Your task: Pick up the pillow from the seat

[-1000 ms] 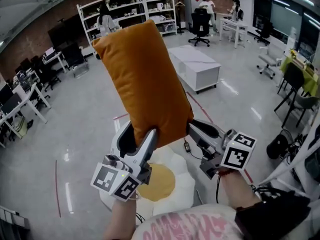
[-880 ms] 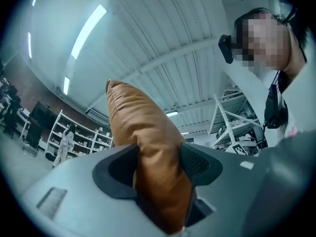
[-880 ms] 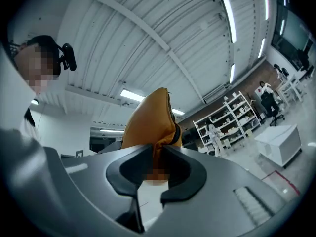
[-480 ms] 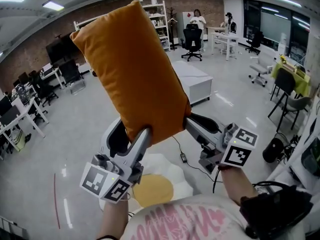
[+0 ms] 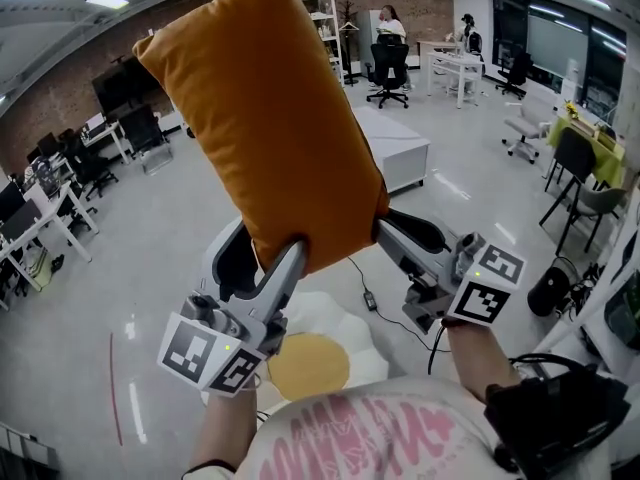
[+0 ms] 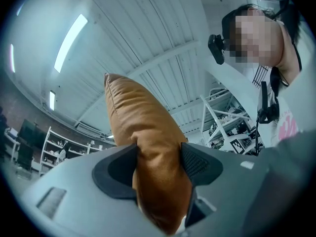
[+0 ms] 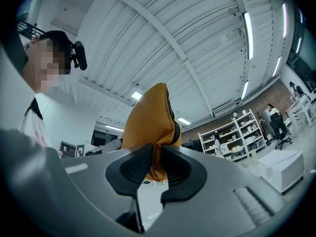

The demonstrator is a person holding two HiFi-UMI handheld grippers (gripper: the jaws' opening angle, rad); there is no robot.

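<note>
Lifting evenly is what this step is asking for: the left claw (image 5: 278,260) is clenching a thick fold of the pillow (image 5: 262,118), and the right claw (image 5: 384,230) is pinching a thinner corner. Plump, smooth and orange, the pillow is standing upright in the air, well above the seat (image 5: 352,340).

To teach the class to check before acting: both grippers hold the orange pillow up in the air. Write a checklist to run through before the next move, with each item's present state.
1. Left gripper shut on the pillow: ok, its jaws squeeze the pillow's lower end.
2. Right gripper shut on the pillow: ok, though it pinches only a thin fold.
3. Pillow off the white and yellow seat: ok, held well above it.
4. Pillow not sagging: ok, it stands up from both grippers.
5. Right gripper's hold firm enough to carry: cannot tell.
</note>
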